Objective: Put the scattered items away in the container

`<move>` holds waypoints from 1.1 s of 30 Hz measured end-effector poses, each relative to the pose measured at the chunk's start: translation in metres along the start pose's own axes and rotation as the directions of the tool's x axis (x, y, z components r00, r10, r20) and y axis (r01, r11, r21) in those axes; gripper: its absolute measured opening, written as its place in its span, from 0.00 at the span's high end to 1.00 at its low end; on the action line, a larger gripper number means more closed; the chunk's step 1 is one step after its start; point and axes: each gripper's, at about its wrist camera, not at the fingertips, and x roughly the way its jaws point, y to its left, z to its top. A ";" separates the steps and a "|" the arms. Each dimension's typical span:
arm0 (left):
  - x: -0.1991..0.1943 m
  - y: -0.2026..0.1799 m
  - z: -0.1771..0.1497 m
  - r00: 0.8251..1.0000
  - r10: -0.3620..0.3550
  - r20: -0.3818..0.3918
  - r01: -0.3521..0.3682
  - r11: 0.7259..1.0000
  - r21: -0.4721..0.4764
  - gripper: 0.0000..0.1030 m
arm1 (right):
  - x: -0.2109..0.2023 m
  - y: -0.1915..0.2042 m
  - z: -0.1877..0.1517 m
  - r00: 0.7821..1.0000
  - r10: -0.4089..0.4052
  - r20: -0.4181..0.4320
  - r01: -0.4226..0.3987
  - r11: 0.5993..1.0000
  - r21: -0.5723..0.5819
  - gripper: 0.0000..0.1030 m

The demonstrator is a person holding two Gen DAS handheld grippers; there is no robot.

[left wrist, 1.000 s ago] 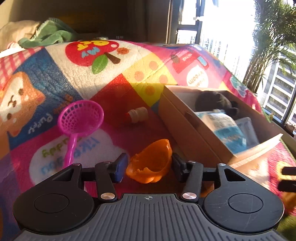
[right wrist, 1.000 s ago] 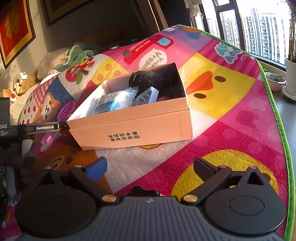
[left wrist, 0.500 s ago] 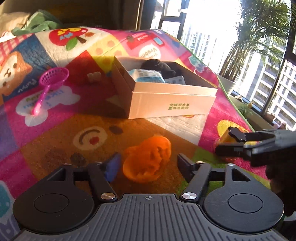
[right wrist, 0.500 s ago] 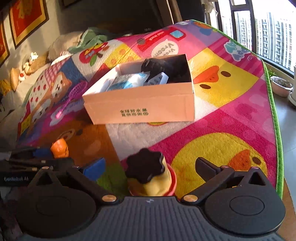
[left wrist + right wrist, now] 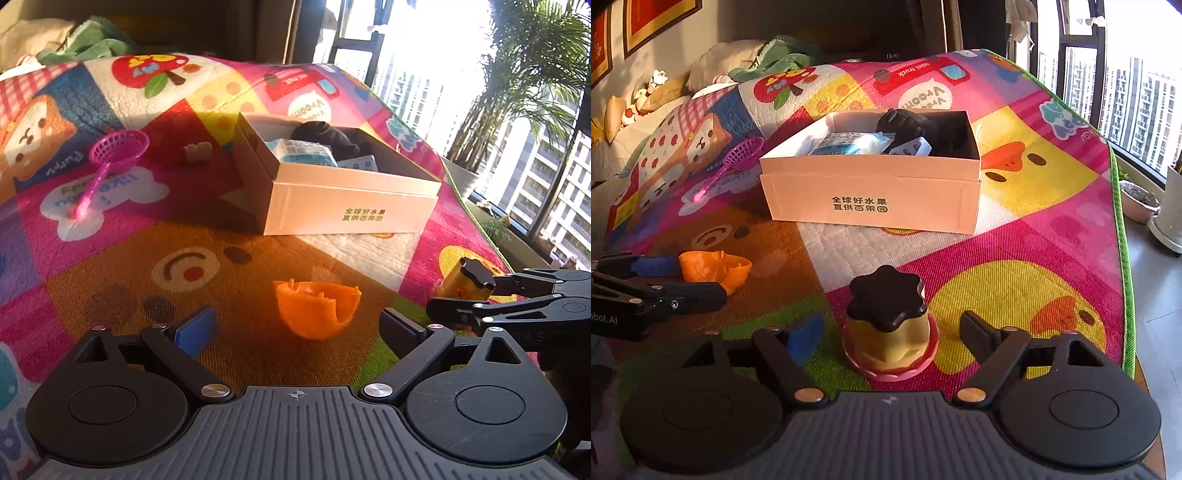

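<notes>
Pudding toy [image 5: 889, 325]: upright on the play mat [image 5: 1015, 266], dark cap up, long axis vertical, near the cardboard box [image 5: 871, 195]. Right tool [image 5: 892, 334]: jaws straddle the toy, just been closing, pads apart from it. Orange shell toy [image 5: 317, 308]: on the mat, hollow side up; half a second ago it sat nearer the pads. Left tool [image 5: 297, 328]: jaws just opened, spread, nothing gripped. Pink sieve [image 5: 110, 162] lies left of the box, well apart.
</notes>
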 end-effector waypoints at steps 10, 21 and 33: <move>0.002 -0.005 0.000 0.999 0.032 -0.008 -0.032 0.999 0.016 0.02 | -0.010 0.016 -0.007 0.999 0.034 0.002 -0.034 0.998 -0.048 0.46; 0.002 -0.003 0.005 0.999 0.031 -0.026 -0.030 0.999 0.022 0.02 | -0.014 0.019 -0.015 0.999 0.027 0.029 -0.025 0.998 -0.062 0.38; 0.033 0.106 0.105 0.924 0.357 0.134 -0.367 0.928 0.058 0.01 | -0.004 -0.002 -0.011 0.997 0.047 0.056 -0.049 0.998 0.033 0.09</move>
